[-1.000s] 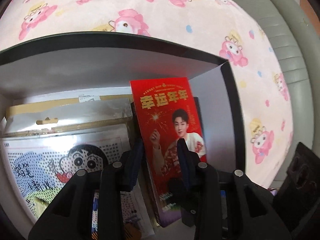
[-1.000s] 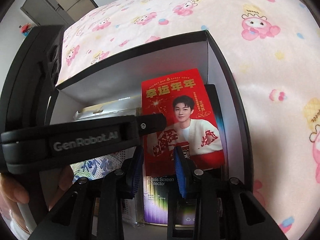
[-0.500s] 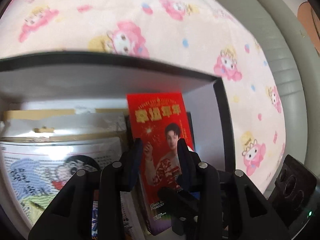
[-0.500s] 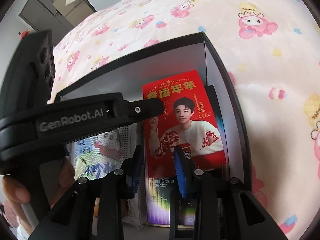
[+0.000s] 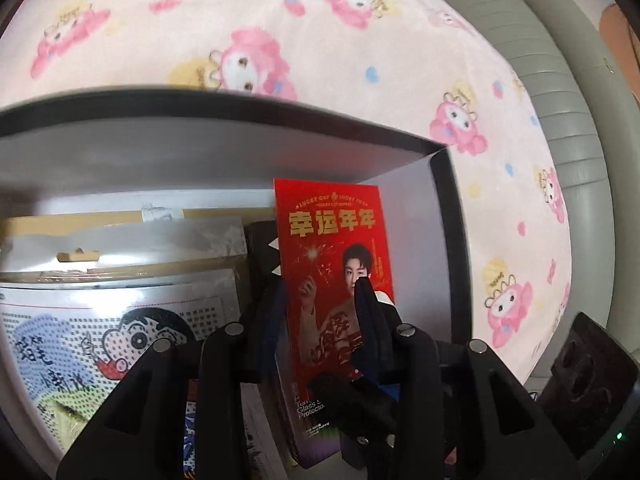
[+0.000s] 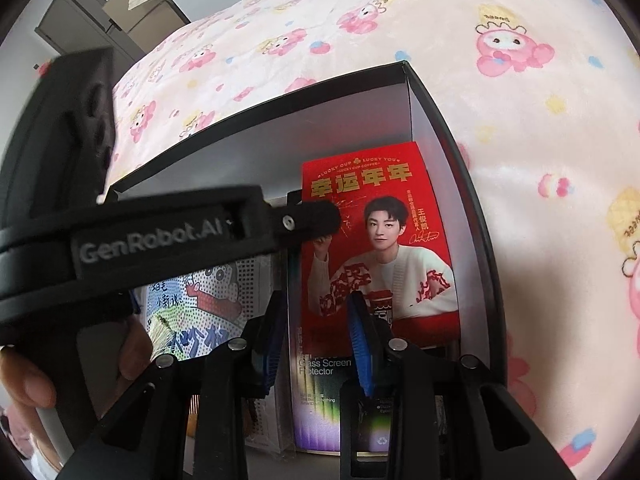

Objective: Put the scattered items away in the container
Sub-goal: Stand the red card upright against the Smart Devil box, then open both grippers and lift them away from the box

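We see the red card (image 5: 332, 264) lying in the right end of the black box (image 5: 442, 216), atop a screen protector pack (image 6: 320, 376) and beside the cartoon craft kit (image 5: 100, 344). Our left hand-held gripper (image 5: 322, 308) and right hand-held gripper (image 6: 316, 320) both hover over it, jaws apart, holding nothing. The box sits on the pink-patterned bed (image 6: 540, 128).

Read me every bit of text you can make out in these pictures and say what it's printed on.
"GenRobot.AI": left gripper, on its side.
"LUCKY CUP" / "LUCKY YOU" / "LUCKY CUP COFFEE" / "幸运年年": red card.
"Glass Screen Protector": purple package under the card; its smaller print is unreadable.
Cartoon kit: handwritten characters, too blurred.
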The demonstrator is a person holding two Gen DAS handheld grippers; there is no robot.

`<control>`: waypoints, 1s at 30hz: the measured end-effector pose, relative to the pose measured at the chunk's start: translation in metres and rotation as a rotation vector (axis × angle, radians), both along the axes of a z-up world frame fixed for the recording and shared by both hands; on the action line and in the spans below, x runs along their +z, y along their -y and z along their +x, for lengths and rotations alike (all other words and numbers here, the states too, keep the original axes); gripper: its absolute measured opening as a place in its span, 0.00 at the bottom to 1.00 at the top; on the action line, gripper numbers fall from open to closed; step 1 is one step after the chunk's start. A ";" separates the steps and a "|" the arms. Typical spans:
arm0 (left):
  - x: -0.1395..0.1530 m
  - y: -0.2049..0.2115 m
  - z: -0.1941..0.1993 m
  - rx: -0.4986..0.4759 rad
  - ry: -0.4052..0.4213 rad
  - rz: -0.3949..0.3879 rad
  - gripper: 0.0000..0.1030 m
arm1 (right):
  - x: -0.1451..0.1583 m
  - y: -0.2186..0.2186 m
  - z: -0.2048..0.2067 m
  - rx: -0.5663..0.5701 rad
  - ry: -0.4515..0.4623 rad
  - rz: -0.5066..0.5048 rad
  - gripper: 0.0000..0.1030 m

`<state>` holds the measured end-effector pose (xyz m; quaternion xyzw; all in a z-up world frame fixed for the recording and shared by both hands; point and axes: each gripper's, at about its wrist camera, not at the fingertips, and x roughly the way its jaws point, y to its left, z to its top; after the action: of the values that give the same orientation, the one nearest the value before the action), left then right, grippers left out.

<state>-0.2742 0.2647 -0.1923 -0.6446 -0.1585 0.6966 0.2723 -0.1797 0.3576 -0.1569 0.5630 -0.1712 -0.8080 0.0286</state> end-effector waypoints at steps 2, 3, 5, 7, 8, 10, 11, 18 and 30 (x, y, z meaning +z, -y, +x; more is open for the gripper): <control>-0.001 -0.003 -0.002 -0.011 0.001 0.013 0.37 | 0.000 0.001 0.001 0.001 0.003 0.003 0.26; -0.003 -0.007 -0.004 -0.017 0.004 0.013 0.41 | 0.000 0.001 0.002 0.001 0.005 0.003 0.26; -0.002 -0.009 -0.006 -0.024 0.009 0.020 0.45 | 0.000 0.001 0.003 0.000 0.010 0.006 0.26; 0.004 -0.002 -0.003 0.008 0.007 0.013 0.45 | 0.001 0.004 0.005 0.005 0.011 0.009 0.26; 0.009 0.001 0.001 0.019 -0.024 -0.002 0.45 | 0.001 0.005 0.005 0.006 0.011 0.013 0.27; 0.022 0.015 0.015 0.022 -0.089 -0.034 0.45 | 0.003 0.007 0.008 0.005 0.012 0.039 0.27; 0.029 0.025 0.023 0.020 -0.110 -0.041 0.45 | 0.007 0.010 0.011 0.006 0.004 0.068 0.27; 0.085 0.059 0.062 0.106 -0.408 -0.207 0.66 | 0.049 0.032 0.043 -0.003 -0.137 0.307 0.49; 0.188 0.132 0.156 0.205 -0.692 -0.338 0.86 | 0.134 0.048 0.092 -0.104 -0.348 0.474 0.58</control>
<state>-0.1179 0.1329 -0.0044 -0.3882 -0.0038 0.9125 0.1288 -0.0876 0.3098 -0.0232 0.3976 0.0010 -0.9102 -0.1161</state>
